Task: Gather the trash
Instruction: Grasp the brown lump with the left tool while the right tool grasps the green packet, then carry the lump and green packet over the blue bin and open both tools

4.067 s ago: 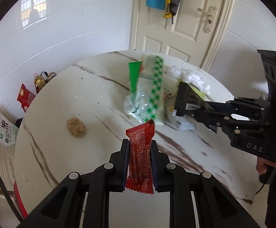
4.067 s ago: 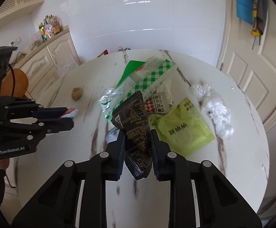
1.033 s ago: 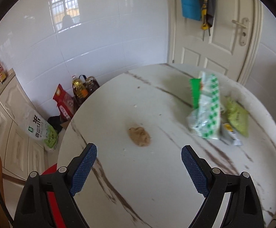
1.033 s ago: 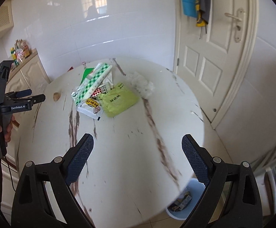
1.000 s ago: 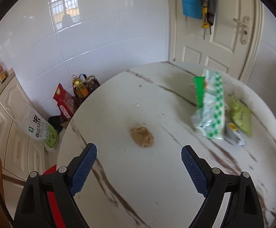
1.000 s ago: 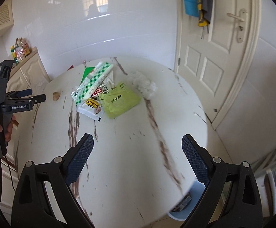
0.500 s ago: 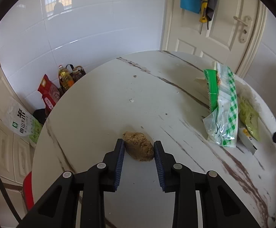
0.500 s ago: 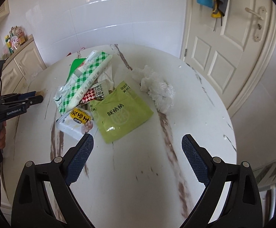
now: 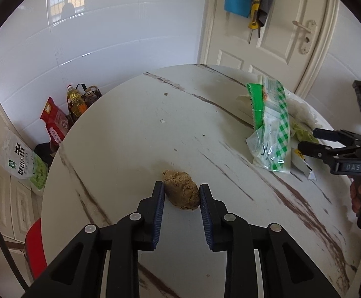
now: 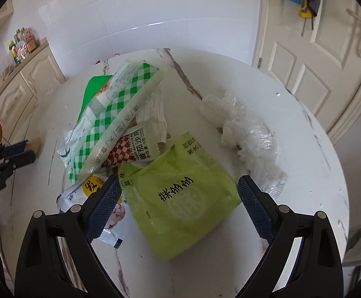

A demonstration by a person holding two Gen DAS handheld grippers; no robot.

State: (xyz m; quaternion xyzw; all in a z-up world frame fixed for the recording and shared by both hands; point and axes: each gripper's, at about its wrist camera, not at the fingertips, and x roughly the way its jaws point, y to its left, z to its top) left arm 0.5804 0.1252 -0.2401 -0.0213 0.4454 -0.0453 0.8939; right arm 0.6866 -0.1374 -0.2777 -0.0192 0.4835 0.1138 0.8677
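Observation:
A brown crumpled lump (image 9: 182,192) lies on the round marble table (image 9: 130,134). My left gripper (image 9: 181,193) is closed around it, both pads touching its sides. My right gripper (image 10: 178,190) is open wide, low over a lime-green packet (image 10: 180,193), its pads either side of it and apart from it. Around it lie a green-checked bag (image 10: 113,121), a red-checked sachet (image 10: 128,149), a white and yellow packet (image 10: 91,191) and crumpled clear plastic (image 10: 245,134). The right gripper also shows in the left wrist view (image 9: 307,140), the left one in the right wrist view (image 10: 29,151).
A white door (image 10: 316,49) stands behind the table. Cream cabinets (image 10: 24,82) line the left wall. Oil bottles (image 9: 76,99), a red bag (image 9: 55,121) and a rice sack (image 9: 21,164) stand on the floor beside the table. A red stool (image 9: 35,245) is near the table's left edge.
Both grippers dropped their wrappers and came back to the table. The left has closed in on the brown lump. The right has moved down over the green packet, still open.

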